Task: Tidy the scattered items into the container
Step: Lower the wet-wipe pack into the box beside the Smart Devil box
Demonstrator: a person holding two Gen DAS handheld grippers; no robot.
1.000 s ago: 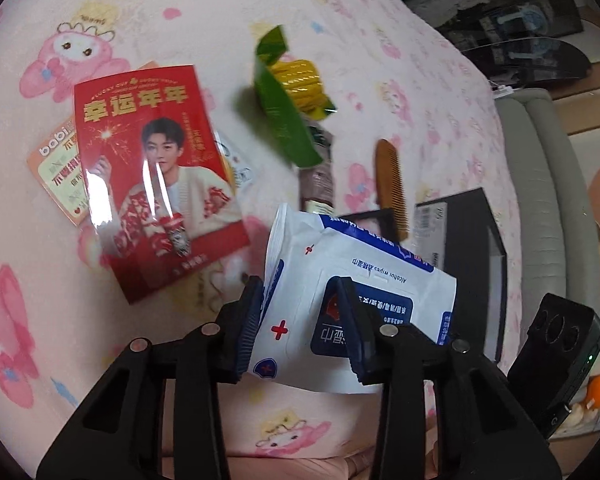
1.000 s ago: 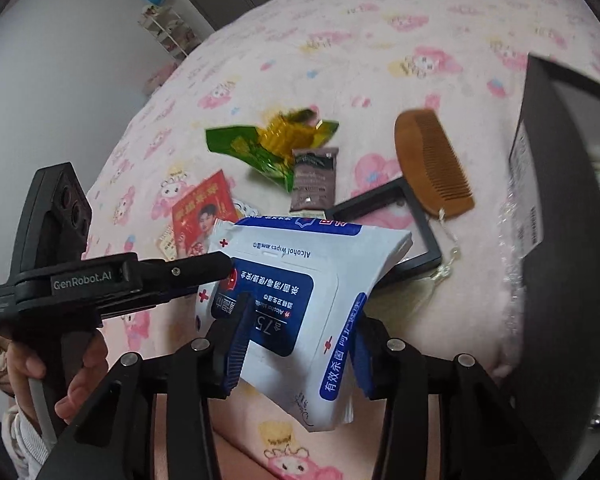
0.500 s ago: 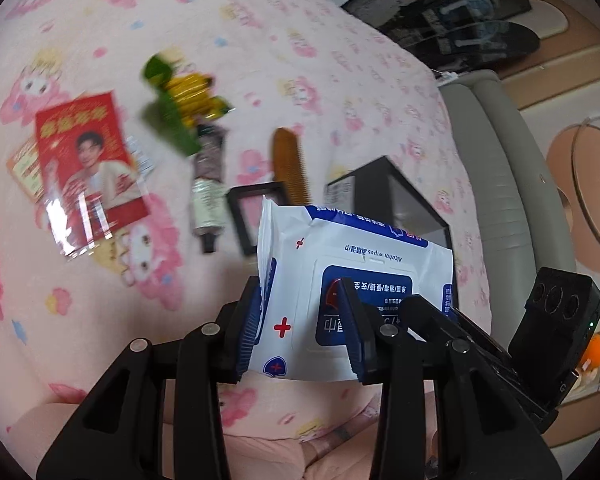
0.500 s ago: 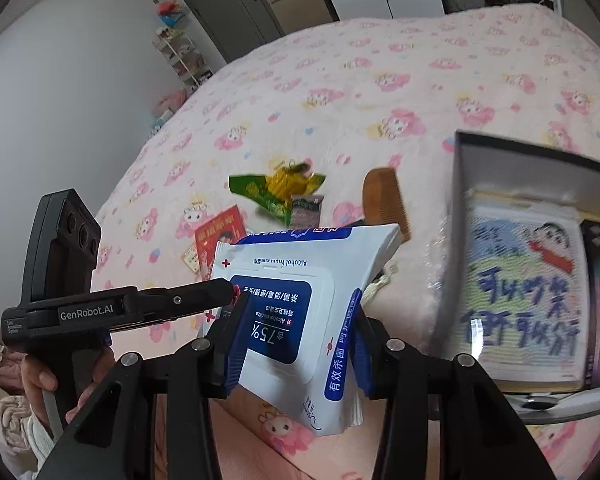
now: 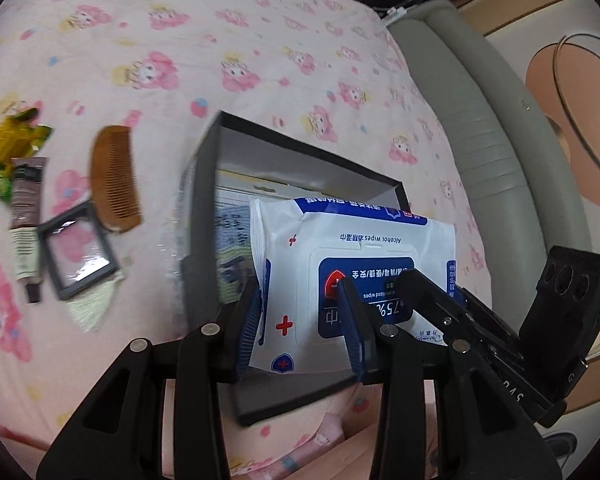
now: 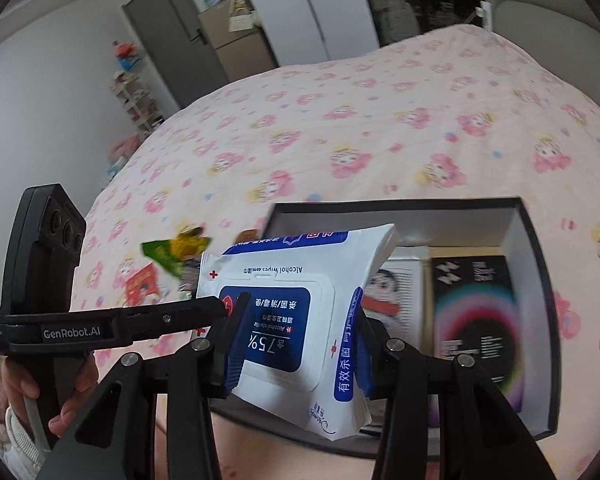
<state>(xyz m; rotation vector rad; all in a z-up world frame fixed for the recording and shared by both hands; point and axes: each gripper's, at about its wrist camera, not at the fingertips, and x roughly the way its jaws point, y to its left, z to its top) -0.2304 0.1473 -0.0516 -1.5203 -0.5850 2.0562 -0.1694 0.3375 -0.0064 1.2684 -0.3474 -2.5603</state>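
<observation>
Both grippers hold one white and blue pack of alcohol wipes (image 5: 364, 256), also in the right wrist view (image 6: 296, 312). My left gripper (image 5: 300, 324) is shut on its left end; my right gripper (image 6: 296, 344) is shut on its other end. The pack hangs over the open black box (image 5: 204, 184), whose rim shows in the right wrist view (image 6: 536, 280) with a cartoon booklet (image 6: 396, 292) and a dark box (image 6: 476, 312) inside. On the pink bedspread lie a wooden comb (image 5: 114, 184), a brown tube (image 5: 26, 216), a small black frame (image 5: 78, 250) and a green-yellow wrapper (image 5: 4, 152).
A red card (image 6: 140, 284) lies left of the wrapper (image 6: 176, 248). A grey sofa (image 5: 480, 120) runs along the bed's right side. A wardrobe and shelves (image 6: 220, 40) stand beyond the bed. The bedspread's near edge is just below the grippers.
Both grippers have carried the wipes pack to the right, from above the scattered items to above the open black box. Both stay shut on the pack.
</observation>
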